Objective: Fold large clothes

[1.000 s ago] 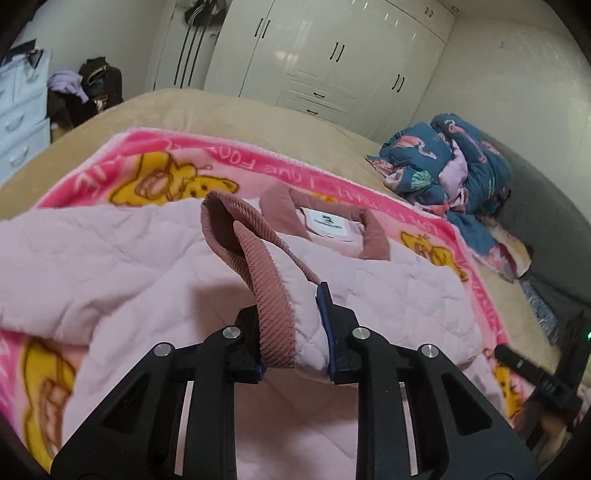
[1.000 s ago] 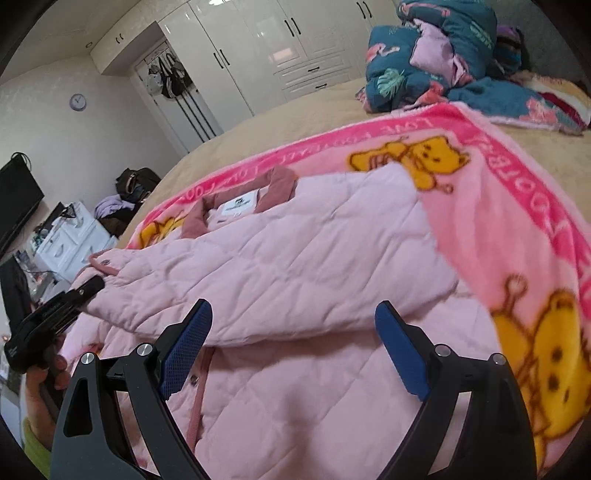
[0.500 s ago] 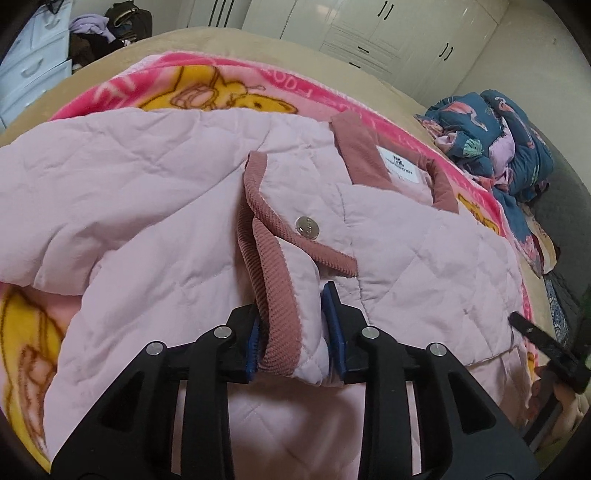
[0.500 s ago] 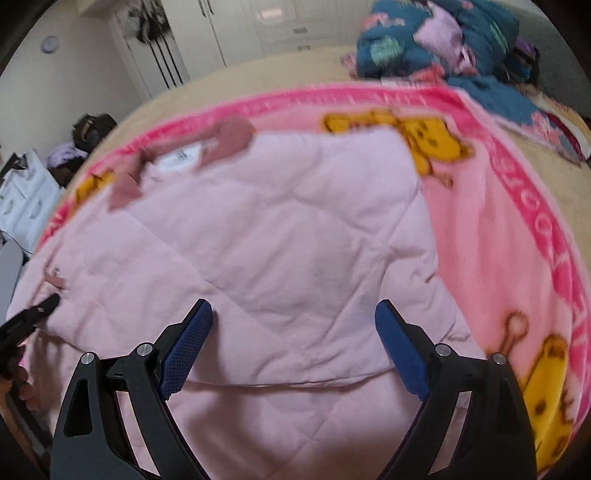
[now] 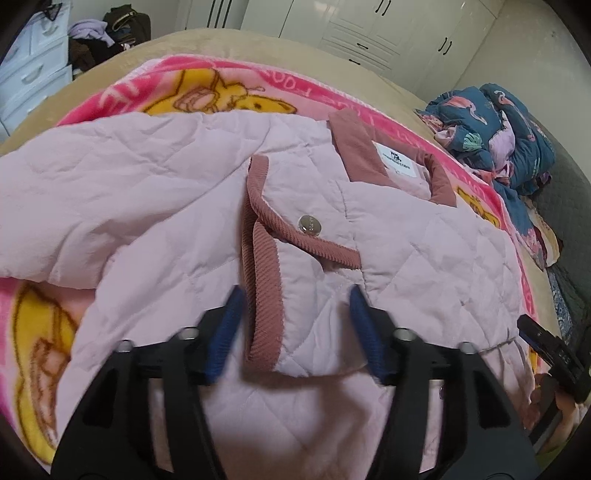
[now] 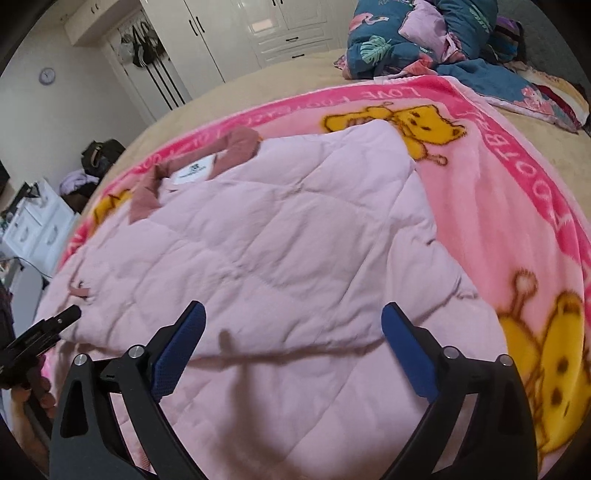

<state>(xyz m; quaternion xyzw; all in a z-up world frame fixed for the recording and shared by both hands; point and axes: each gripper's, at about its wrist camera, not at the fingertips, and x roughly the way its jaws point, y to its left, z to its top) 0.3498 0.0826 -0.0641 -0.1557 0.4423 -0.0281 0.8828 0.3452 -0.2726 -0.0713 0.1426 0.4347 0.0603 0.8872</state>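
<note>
Bedroom, white wardrobes (image 5: 369, 33) along the far wall. Bed (image 5: 221, 48) with tan cover; pink cartoon blanket (image 6: 498, 192) spread on it. Heap of blue patterned bedding (image 5: 491, 129) at the bed's far right side.

Pink quilted jacket (image 5: 424, 258) lies on the blanket, collar (image 5: 358, 151) and white label (image 5: 395, 160) toward the wardrobes. One sleeve folded across the body; its corduroy cuff (image 5: 264, 288) with a metal snap (image 5: 310, 224) rests on the chest panel.

Left gripper (image 5: 295, 325): jaws apart, blue pads (image 5: 227, 332) either side of the cuff end, not touching it. Released, holding nothing. Slight motion blur on the fingers.

Right gripper (image 6: 291, 354): jaws wide apart, nothing between them, poised over the folded jacket near its lower edge. Its shadow falls on the quilting below.

Right view also shows a wall clock (image 6: 47, 75), a white dresser (image 6: 37, 229) at left, and the left gripper's tip at the left edge near the cuff.
</note>
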